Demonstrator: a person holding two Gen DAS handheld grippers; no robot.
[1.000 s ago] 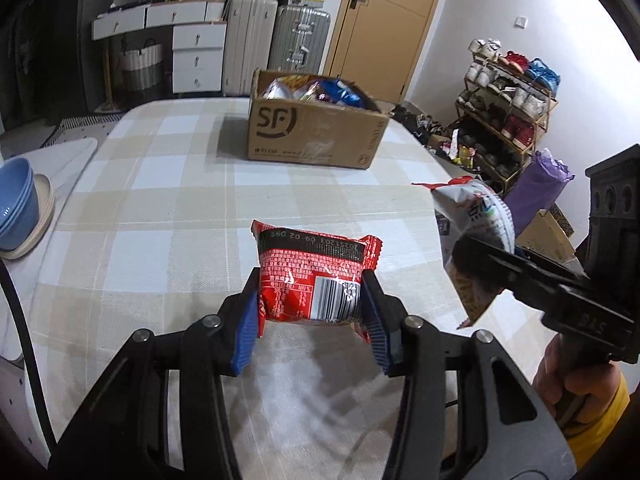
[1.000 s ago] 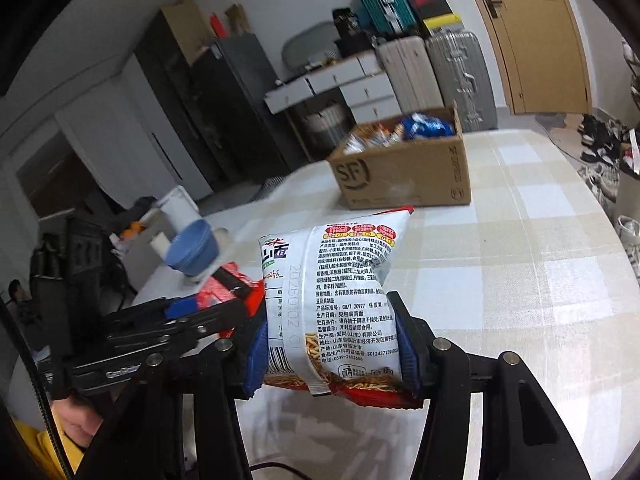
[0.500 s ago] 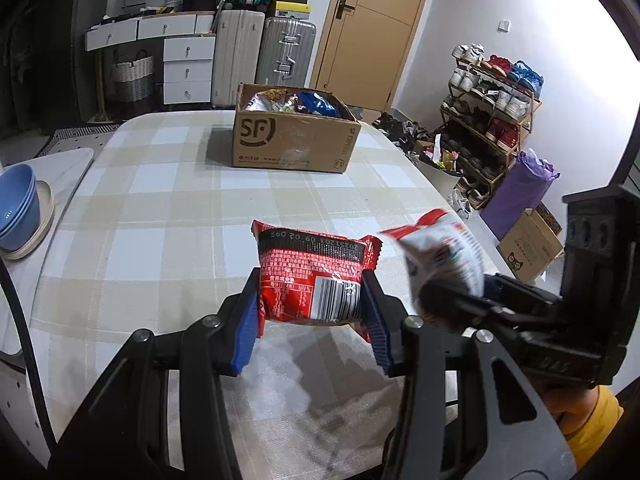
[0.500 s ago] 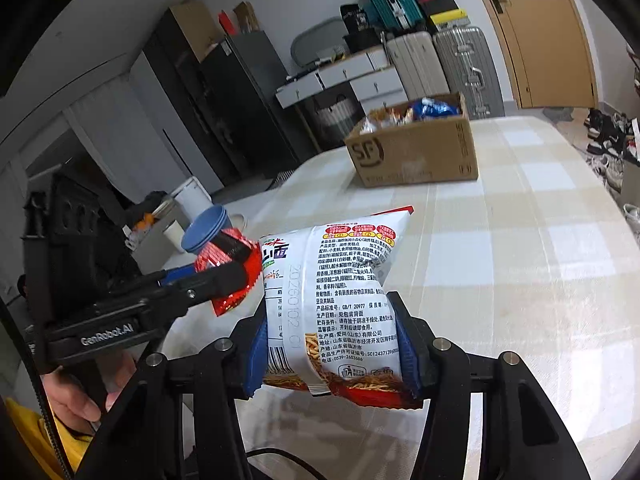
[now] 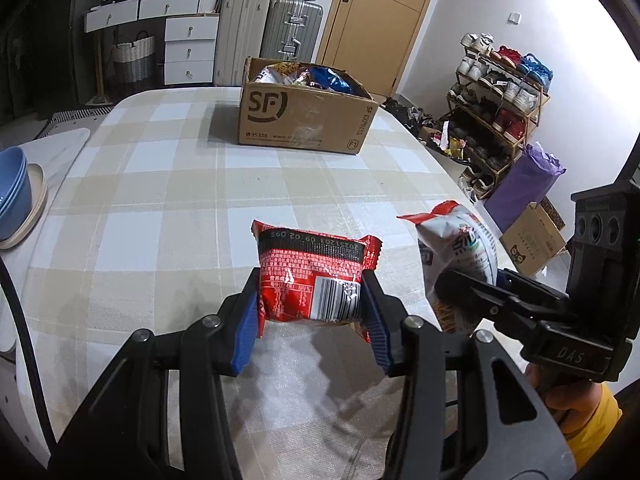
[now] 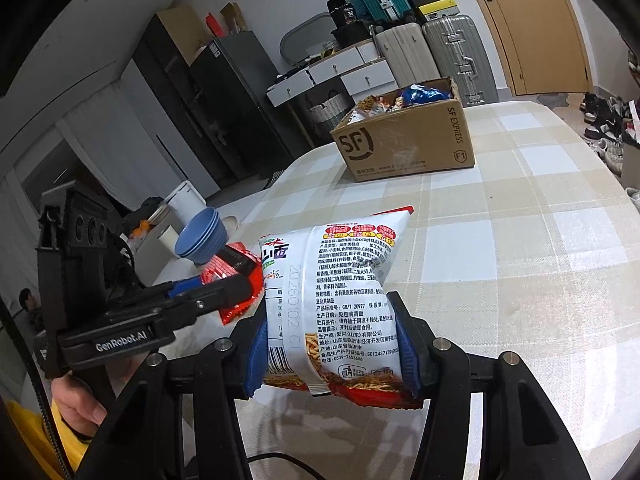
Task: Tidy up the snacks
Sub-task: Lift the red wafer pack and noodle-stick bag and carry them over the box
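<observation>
Far ahead of both pairs of fingers, the brown cardboard SF box (image 5: 304, 120) is sitting open-topped, probably to receive the snacks. The right gripper (image 6: 332, 344) is clamping the white crinkly noodle-snack bag (image 6: 340, 304) upright between its blue pads, and the left gripper (image 5: 310, 312) is pinching the red foil snack packet (image 5: 316, 276) likewise, both lifted clear for carrying

A cardboard box (image 5: 306, 120) sits at the far end of the tabletop (image 5: 160, 208), snack bags (image 5: 304, 74) inside it. Stacked bowls (image 5: 12, 192) lie off its left edge; suitcases (image 5: 272, 36) stand behind the box.
</observation>
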